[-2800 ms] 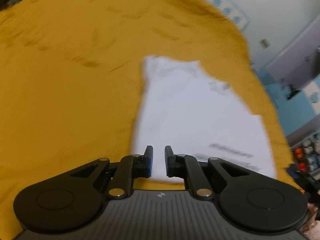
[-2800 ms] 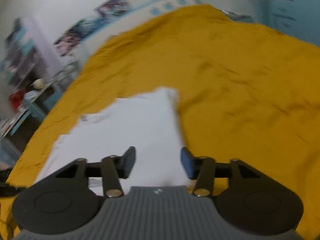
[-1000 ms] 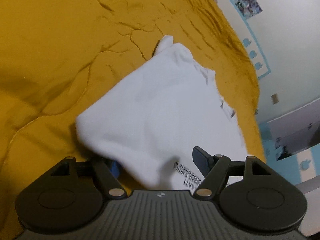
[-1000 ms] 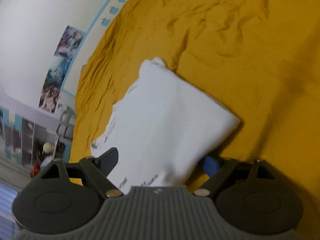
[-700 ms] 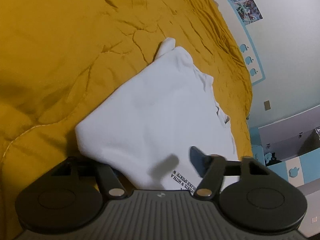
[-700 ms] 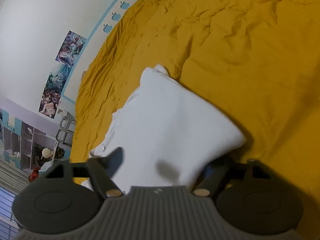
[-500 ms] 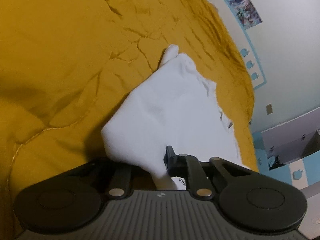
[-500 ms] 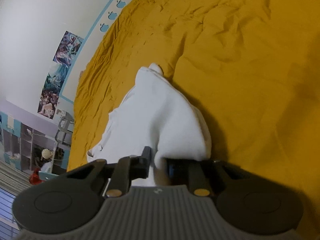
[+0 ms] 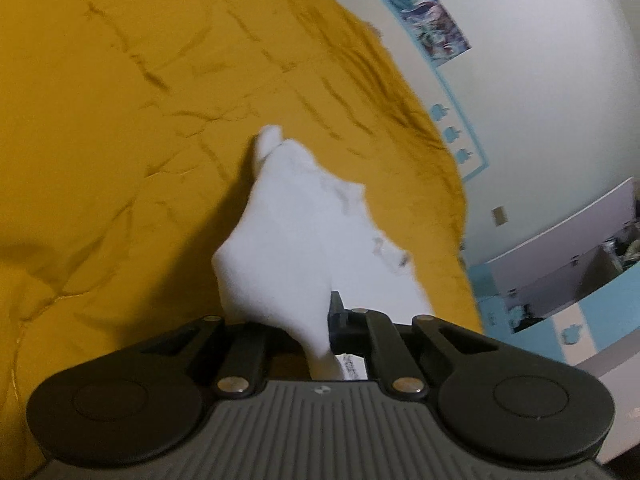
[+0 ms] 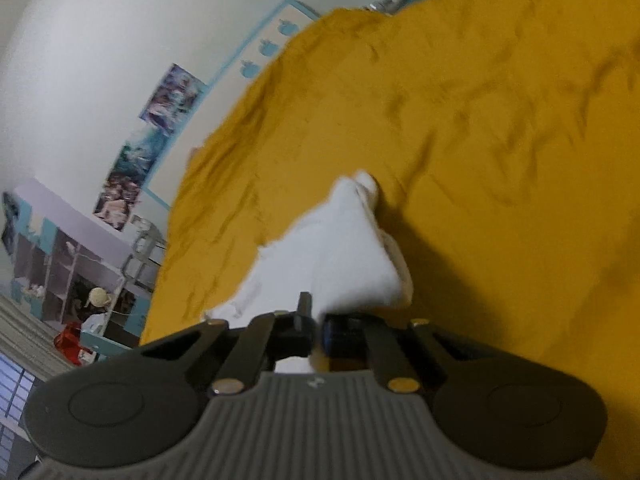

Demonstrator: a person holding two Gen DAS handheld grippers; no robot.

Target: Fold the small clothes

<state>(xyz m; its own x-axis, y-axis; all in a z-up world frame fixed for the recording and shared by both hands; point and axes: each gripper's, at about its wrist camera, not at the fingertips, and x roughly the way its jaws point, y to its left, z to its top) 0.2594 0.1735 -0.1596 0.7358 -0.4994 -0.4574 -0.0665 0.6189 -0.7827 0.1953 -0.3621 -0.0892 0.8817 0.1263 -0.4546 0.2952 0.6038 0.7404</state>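
A small white garment (image 9: 304, 232) lies on a mustard-yellow bedspread (image 9: 120, 120), and its near edge is raised and bunched into a peak. My left gripper (image 9: 318, 320) pinches the near left corner; its jaws are closing with cloth between them, and cloth covers the left finger. In the right wrist view the same garment (image 10: 336, 256) rises from the bedspread (image 10: 480, 120) toward my right gripper (image 10: 316, 316). Those jaws are also closing, with the near right corner nipped between the pads. A small printed label (image 9: 352, 366) hangs below the left grip.
The bedspread stretches wide and wrinkled around the garment. A white wall with posters (image 9: 436, 36) borders the bed's far side. Blue and white cabinets (image 9: 560, 280) stand beyond one end; open shelves (image 10: 68, 264) and a red object (image 10: 70, 338) stand beyond the other.
Both grippers went from wide open around the garment's near corners to shut on them. They rose, pulling the near edge up so the flat cloth bunched into a peak.
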